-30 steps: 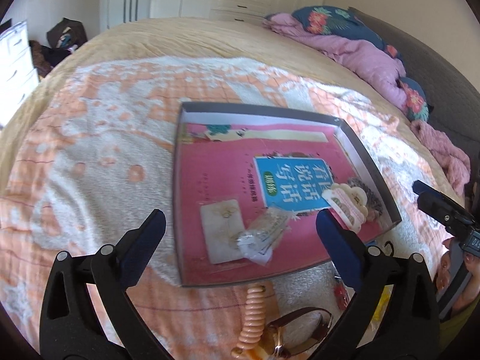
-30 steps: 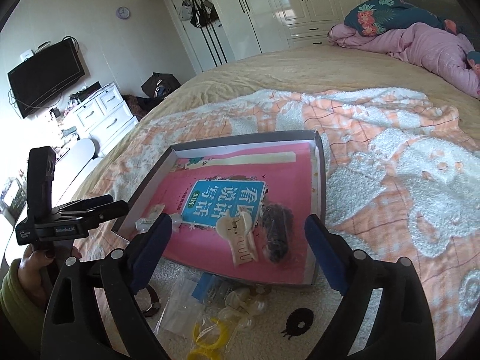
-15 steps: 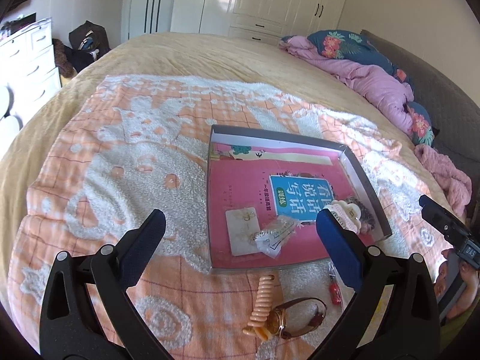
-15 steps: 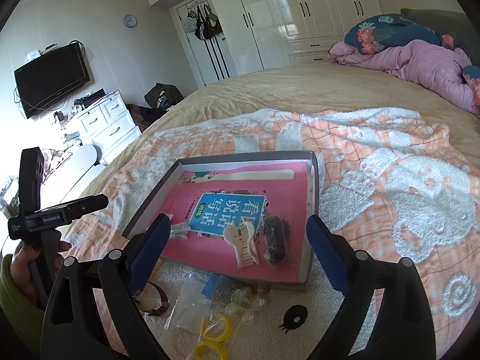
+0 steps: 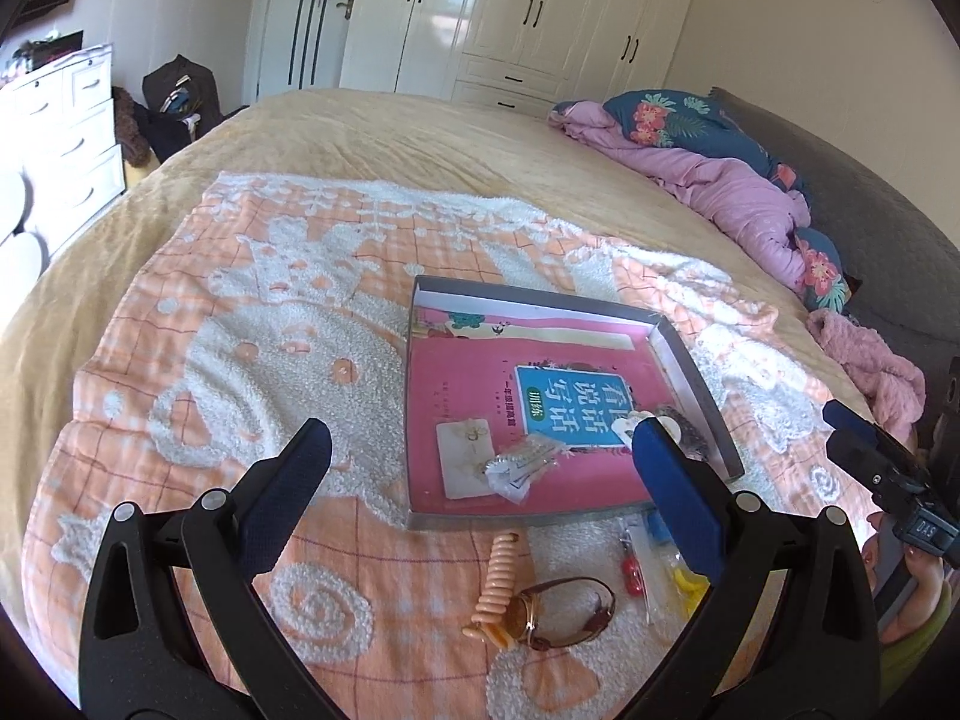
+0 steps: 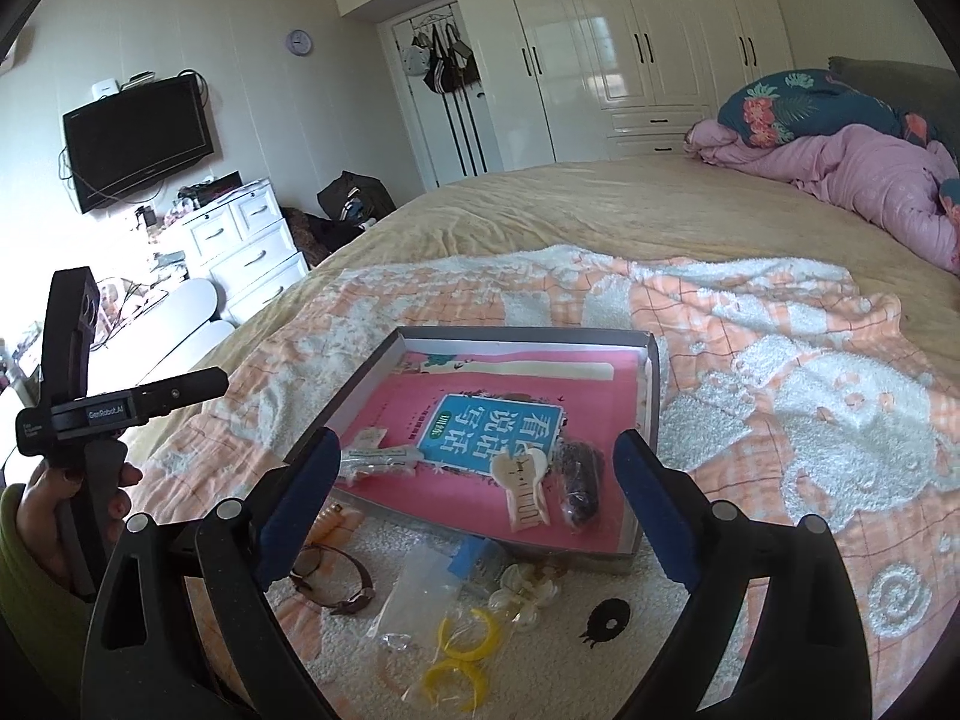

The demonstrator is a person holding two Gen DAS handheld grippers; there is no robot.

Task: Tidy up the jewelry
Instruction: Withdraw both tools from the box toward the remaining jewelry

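A grey shallow box (image 5: 699, 375) (image 6: 651, 381) with a pink printed liner lies on the blanket. In it are an earring card (image 5: 465, 459), a clear packet (image 5: 522, 462), a cream hair claw (image 6: 525, 483) and a dark hair piece (image 6: 577, 483). In front of the box lie a brown watch (image 5: 567, 612) (image 6: 330, 579), a peach coil tie (image 5: 495, 579), yellow rings (image 6: 459, 648), plastic bags (image 6: 420, 594) and a red piece (image 5: 630, 570). My left gripper (image 5: 477, 459) and right gripper (image 6: 474, 477) are both open, empty, held above the bed.
The orange and white blanket (image 5: 252, 324) covers the tan bed. A pink duvet and floral pillow (image 5: 720, 180) lie at the far right. White drawers (image 6: 252, 246), a TV (image 6: 138, 138) and wardrobes (image 6: 630, 42) stand beyond the bed.
Both grippers have pulled back and risen from the box, so more of the bed and room shows. Both stay open. Nothing on the bed has moved.
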